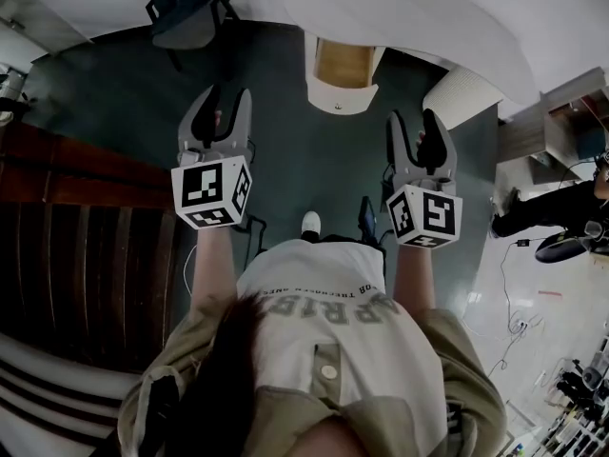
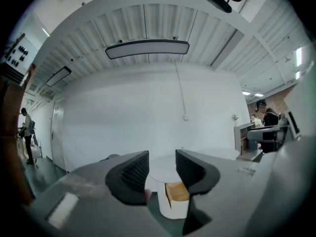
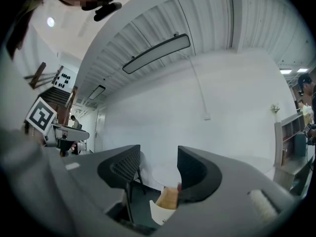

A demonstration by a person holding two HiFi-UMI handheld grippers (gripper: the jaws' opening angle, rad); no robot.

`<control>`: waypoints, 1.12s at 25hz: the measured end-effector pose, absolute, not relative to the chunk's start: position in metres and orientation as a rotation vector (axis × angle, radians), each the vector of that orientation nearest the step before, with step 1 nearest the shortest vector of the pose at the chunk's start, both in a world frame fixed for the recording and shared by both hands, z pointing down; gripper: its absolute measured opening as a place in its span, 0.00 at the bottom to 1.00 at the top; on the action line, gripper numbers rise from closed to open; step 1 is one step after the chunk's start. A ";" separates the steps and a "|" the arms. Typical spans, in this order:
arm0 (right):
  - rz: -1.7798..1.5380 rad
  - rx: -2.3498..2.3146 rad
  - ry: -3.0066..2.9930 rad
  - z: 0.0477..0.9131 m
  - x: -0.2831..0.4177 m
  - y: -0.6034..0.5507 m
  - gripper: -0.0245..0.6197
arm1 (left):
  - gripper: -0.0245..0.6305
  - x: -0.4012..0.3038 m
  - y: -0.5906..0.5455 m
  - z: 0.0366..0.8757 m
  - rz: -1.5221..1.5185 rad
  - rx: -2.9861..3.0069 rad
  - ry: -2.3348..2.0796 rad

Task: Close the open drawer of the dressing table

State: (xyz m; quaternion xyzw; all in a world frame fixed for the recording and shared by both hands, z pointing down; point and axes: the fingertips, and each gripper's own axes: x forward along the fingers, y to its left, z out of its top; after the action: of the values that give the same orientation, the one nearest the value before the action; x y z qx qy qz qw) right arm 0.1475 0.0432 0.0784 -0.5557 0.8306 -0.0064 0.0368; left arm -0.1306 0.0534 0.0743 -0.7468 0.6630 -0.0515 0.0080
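Note:
The dressing table (image 1: 419, 12) is white, with a curved top, at the far side of the dark floor. Its drawer (image 1: 343, 72) stands pulled out, white-fronted with a bare wood inside. Both grippers hover short of it, well apart from it. My left gripper (image 1: 222, 103) is open and empty, to the left of the drawer. My right gripper (image 1: 419, 127) is open and empty, to the drawer's right. In the left gripper view the drawer (image 2: 176, 197) shows below the open left gripper (image 2: 162, 169). The right gripper view shows the drawer (image 3: 166, 201) low between the open right gripper (image 3: 158, 168).
A dark chair (image 1: 186, 12) stands at the back left. Dark wooden slats (image 1: 86, 246) run along the left. A white ribbed cylinder (image 1: 463, 93) sits right of the drawer. A person (image 1: 547, 212) and cables (image 1: 514, 312) are at the far right.

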 end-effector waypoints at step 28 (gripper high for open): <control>0.026 -1.937 2.495 0.195 0.117 -0.090 0.39 | 0.31 -0.146 -0.077 0.156 -0.209 -2.486 2.002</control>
State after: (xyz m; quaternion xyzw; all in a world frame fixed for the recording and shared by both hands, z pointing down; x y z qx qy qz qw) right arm 0.1173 -0.0898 0.1955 -0.6130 0.7900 0.0084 -0.0086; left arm -0.1458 -0.0765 0.1559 -0.7769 0.6256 -0.0653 -0.0289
